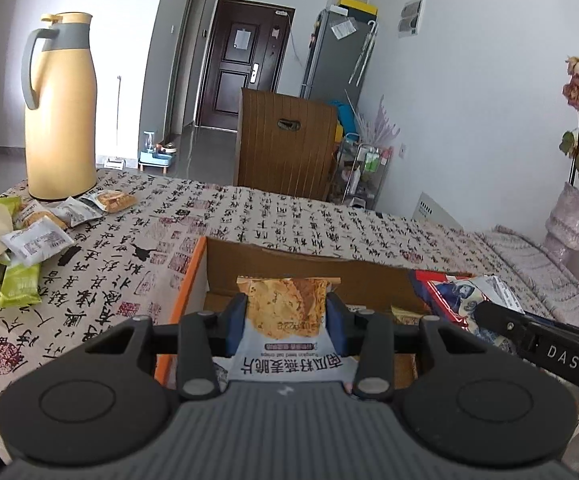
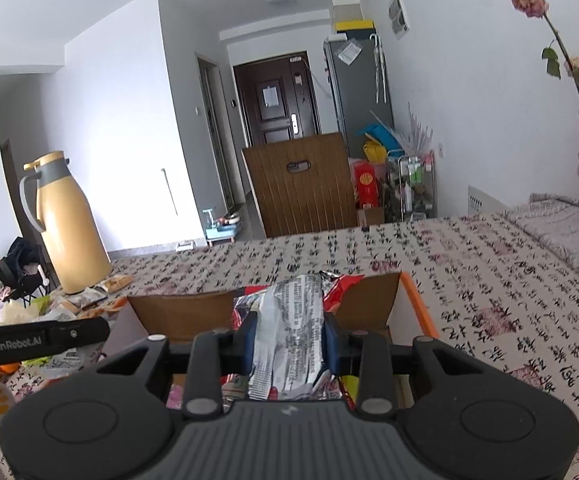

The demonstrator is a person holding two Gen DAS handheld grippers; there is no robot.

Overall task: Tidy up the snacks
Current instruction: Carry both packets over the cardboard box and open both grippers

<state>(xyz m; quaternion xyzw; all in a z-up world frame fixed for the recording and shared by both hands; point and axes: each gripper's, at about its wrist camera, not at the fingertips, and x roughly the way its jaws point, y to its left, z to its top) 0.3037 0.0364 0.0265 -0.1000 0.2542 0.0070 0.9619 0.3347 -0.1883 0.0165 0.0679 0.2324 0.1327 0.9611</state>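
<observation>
My left gripper (image 1: 286, 320) is shut on an oat crisp packet (image 1: 285, 308), white with a golden crisp picture, held over the open cardboard box (image 1: 273, 256) with an orange outside. My right gripper (image 2: 289, 340) is shut on a crumpled red and silver snack bag (image 2: 289, 332) over the same box (image 2: 369, 296). That bag (image 1: 457, 292) and the right gripper's arm also show at the right of the left wrist view. A pile of loose snack packets (image 1: 41, 224) lies on the table at the far left, by the thermos.
A tall yellow thermos jug (image 1: 59, 108) stands at the table's far left corner. A vase of dried flowers (image 1: 569, 216) stands at the right. A wooden chair back (image 1: 285, 144) is beyond the far edge. The printed tablecloth (image 1: 289, 208) covers the table.
</observation>
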